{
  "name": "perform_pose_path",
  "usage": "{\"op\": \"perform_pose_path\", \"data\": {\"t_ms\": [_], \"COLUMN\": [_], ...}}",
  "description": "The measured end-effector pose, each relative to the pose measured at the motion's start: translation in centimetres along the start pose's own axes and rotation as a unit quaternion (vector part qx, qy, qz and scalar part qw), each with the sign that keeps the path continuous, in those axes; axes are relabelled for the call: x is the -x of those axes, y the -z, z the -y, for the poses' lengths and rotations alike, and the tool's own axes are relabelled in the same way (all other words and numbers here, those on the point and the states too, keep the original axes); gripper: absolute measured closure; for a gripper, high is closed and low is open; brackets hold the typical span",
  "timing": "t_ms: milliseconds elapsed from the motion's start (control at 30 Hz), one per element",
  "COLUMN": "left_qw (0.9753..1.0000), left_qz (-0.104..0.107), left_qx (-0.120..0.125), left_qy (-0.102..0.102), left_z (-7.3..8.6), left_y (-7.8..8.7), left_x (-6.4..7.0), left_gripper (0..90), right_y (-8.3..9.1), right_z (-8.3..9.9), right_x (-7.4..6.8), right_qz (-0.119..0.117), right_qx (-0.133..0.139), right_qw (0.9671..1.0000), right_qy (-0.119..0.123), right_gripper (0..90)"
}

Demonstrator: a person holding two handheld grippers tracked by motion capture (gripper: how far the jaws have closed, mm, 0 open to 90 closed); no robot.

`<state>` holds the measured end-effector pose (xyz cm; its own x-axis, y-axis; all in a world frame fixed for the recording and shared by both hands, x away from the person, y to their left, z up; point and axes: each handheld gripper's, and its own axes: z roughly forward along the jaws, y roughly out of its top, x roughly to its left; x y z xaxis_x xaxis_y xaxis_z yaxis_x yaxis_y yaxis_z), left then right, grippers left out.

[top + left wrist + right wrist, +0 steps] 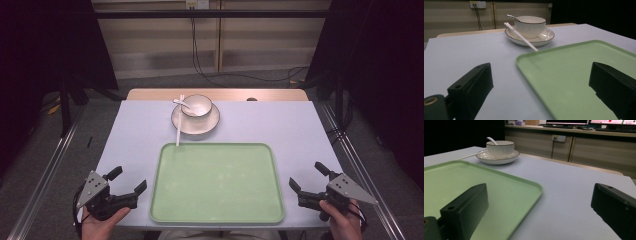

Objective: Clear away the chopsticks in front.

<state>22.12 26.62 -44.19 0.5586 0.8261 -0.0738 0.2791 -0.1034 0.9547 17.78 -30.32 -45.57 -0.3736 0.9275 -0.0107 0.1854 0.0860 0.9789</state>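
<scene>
Flanking smooth green tray [216,182], black grippers agape

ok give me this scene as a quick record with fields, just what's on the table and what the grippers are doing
tray: green tray, empty, near edge of table
plate: plate beyond the tray
bowl: bowl on the plate
spoon: spoon resting in the bowl
chopsticks: chopsticks leaning on plate rim, tips at the tray's far edge
left gripper: left gripper open, left of tray, holding nothing
right gripper: right gripper open, right of tray, holding nothing

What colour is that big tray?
The tray is pale green, plain; clearest in the high view.
</scene>
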Motion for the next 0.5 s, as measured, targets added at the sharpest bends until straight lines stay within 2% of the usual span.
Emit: {"op": "perform_pose_path", "data": {"t_ms": [33, 200, 233, 267, 333, 400, 433, 500], "left_qw": [1.0, 1.0, 0.9999, 0.9999, 0.9999, 0.9999, 0.9998, 0.9998], "left_qz": [0.002, 0.008, 0.016, 0.012, 0.012, 0.011, 0.02, 0.018], "left_qx": [0.003, -0.003, 0.001, 0.006, 0.005, 0.005, 0.002, -0.002], "left_qy": [0.006, -0.002, -0.001, 0.003, -0.005, 0.003, -0.003, -0.009], "left_z": [0.0, -0.1, -0.2, -0.2, -0.3, -0.3, -0.3, -0.3], "left_y": [-0.2, -0.7, -0.8, -0.9, -1.0, -1.3, -1.3, -1.6], "left_x": [0.1, 0.3, 0.3, 0.5, 0.4, 0.5, 0.4, 0.6], "left_gripper": [5.0, 5.1, 5.1, 5.1, 5.1, 5.2, 5.2, 5.6], "right_y": [0.1, 0.0, 0.0, 0.0, 0.0, 0.0, 0.0, 0.0], "right_z": [0.1, 0.2, 0.2, 0.2, 0.2, 0.2, 0.2, 0.2], "right_x": [0.1, 0.0, -0.1, -0.1, -0.2, -0.2, -0.3, -0.3], "right_qz": [-0.004, -0.004, -0.001, -0.004, -0.001, -0.004, -0.003, -0.007], "right_qx": [0.003, 0.009, 0.01, 0.009, 0.01, 0.008, 0.008, 0.01], "right_qw": [1.0, 0.9999, 0.9999, 0.9999, 0.9999, 1.0, 1.0, 0.9999], "right_qy": [-0.004, -0.005, -0.006, -0.006, -0.003, -0.001, -0.002, -0.004], "right_gripper": [0.2, 0.0, 0.0, 0.0, 0.0, 0.0, 0.0, 0.0]}}
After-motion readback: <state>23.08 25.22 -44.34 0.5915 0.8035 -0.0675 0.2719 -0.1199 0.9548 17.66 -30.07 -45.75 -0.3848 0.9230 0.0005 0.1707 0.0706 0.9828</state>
